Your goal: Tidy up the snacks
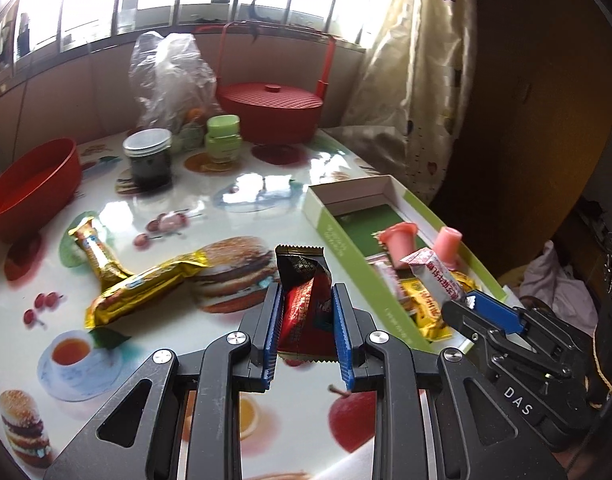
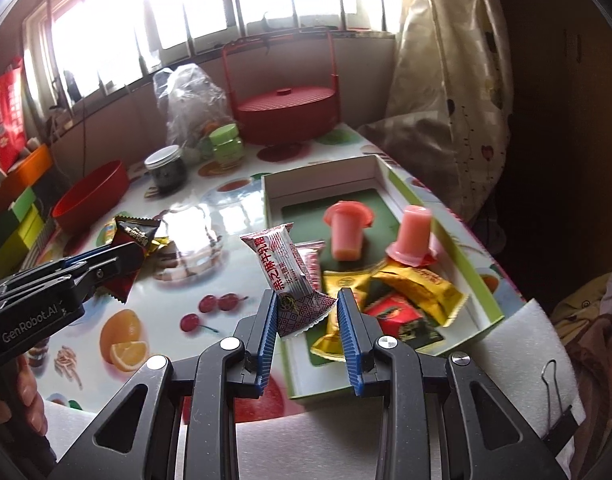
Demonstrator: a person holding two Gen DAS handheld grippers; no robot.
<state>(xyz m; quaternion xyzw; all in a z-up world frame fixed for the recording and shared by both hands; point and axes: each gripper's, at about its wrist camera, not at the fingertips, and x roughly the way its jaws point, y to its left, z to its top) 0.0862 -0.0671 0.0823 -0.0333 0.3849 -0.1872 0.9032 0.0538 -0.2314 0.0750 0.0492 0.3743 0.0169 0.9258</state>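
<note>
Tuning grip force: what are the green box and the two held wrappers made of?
Green box: looks like matte cardboard, with white folded walls. Dark red wrapper in the left gripper: glossy crinkled foil or film. White-red wrapper in the right gripper: thin plastic film, serrated seal.

Left gripper black with blue ribbed pads, silver screws, right gripper alike, "DAS" lettering

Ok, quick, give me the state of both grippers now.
Left gripper: closed on a dark red snack packet.
Right gripper: closed on a white and red candy packet, held above the green box.
</note>
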